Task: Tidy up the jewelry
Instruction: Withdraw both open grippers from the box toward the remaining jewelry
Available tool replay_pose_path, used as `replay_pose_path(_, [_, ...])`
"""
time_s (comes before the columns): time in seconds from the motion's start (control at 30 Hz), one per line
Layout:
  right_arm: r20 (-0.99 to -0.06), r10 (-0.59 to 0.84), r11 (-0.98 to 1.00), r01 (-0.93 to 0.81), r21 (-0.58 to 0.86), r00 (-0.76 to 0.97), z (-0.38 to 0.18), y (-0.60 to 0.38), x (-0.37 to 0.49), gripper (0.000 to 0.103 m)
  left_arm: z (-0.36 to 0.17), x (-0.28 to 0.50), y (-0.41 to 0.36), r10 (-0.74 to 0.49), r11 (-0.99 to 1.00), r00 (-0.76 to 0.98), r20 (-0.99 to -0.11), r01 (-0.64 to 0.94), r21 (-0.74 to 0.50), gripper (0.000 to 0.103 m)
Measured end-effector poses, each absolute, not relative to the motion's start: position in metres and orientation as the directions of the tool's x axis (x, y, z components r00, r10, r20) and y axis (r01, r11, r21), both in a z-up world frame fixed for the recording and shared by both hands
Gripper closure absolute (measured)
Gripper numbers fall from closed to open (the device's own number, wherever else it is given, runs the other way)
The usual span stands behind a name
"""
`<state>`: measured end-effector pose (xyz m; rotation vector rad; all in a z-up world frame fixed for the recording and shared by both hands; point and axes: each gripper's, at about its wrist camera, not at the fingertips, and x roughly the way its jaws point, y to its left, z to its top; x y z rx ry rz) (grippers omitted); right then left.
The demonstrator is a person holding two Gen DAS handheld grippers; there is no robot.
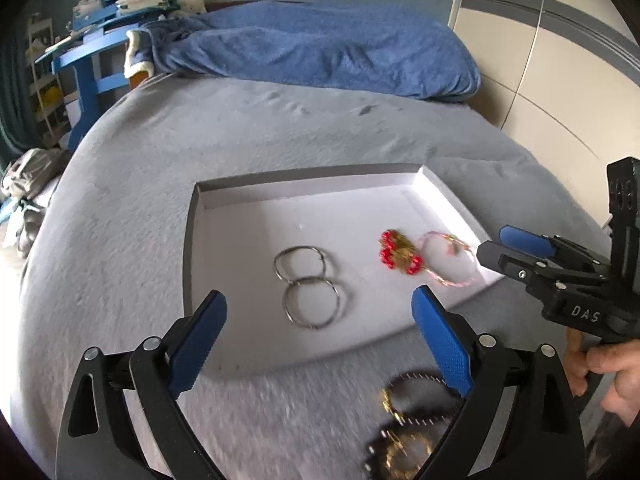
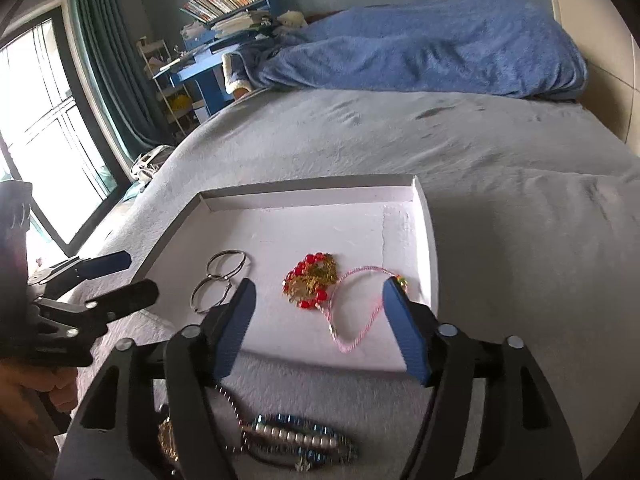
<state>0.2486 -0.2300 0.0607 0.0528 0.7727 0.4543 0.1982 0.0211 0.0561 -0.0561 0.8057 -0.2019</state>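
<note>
The only writing that reads clearly is "DAS", in raised letters on the black body of the right gripper (image 1: 506,254), seen from the left wrist view; a further embossed mark on the upright black block above it is too blurred to make out.

A shallow white cardboard tray (image 1: 304,190) lies on a grey bed cover (image 1: 280,136). In it are 2 linked silver rings (image 1: 310,286), lying flat just ahead of the left gripper (image 1: 320,320) and between the lines of its blue pads. To the right of them, ahead of the right gripper's fingers, lies a red bead and gold ornament (image 2: 312,280) on a pink cord (image 2: 360,320), whose loop runs toward the tray's near right corner. The ornament and the rings lie apart.

The left gripper's jaws are spread wide with nothing between the pads. The right gripper's jaws also stand apart, empty, with the pink cord on the tray floor beyond and between them, not touched.

Outside the tray, on the cover under both grippers, lies more jewellery: a blue and pearl bead bracelet (image 2: 304,438), a dark bead chain (image 2: 230,404) and a gold piece (image 1: 390,400), blurred. A blue blanket (image 1: 320,52) is heaped far behind the tray.
</note>
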Motion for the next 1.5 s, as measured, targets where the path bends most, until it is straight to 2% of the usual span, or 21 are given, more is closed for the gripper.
replay_pose_path(0.33, [-0.653,0.414,0.905,-0.367,0.217,0.634,0.051,-0.243,0.196,0.035,0.054,0.143,0.03,-0.233,0.973,0.674,-0.701,0.154,-0.175,0.01])
replay_pose_path(0.67, [-0.664,0.386,0.918,-0.333,0.214,0.64,0.029,-0.264,0.161,0.035,0.029,0.103,0.023,-0.221,0.975,0.664,-0.715,0.177,-0.136,0.01])
replay_pose_path(0.97, [-0.67,0.37,0.925,-0.32,0.203,0.644,0.017,-0.272,0.147,0.032,0.016,0.095,0.007,-0.255,0.964,0.651,-0.715,0.225,-0.14,0.01])
replay_pose_path(1.5, [-0.685,0.363,0.926,-0.328,0.188,0.632,0.012,-0.269,0.146,0.03,-0.003,0.095,-0.01,-0.239,0.965,0.62,-0.747,0.239,-0.11,0.01])
